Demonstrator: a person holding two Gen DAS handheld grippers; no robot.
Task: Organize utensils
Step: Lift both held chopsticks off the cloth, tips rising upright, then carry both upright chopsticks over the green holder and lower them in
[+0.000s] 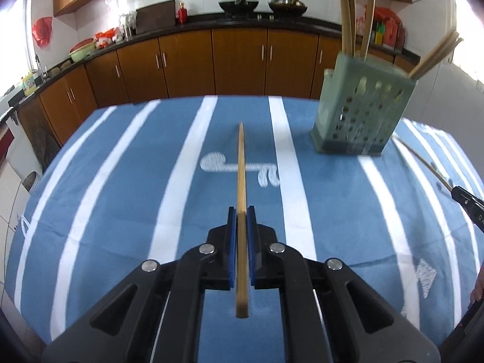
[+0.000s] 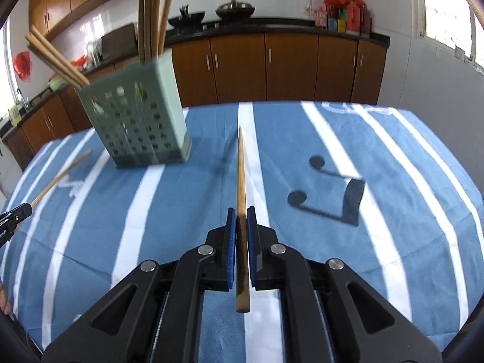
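Left tool (image 1: pixel 241 211) pinching one chopstick (image 1: pixel 241 163) | right tool (image 2: pixel 241 211) pinching one chopstick (image 2: pixel 241 169) | one holder (image 1: pixel 361 106)

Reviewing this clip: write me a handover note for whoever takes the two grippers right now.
Left gripper: shut on a wooden chopstick, tip pointing forward over the blue striped cloth.
Right gripper: shut on a second chopstick, same pose.
Green holder stands upright on the cloth between the two grippers.
Done: it already holds chopsticks and several long-handled utensils.
Left: drop both held chopsticks into the holder.
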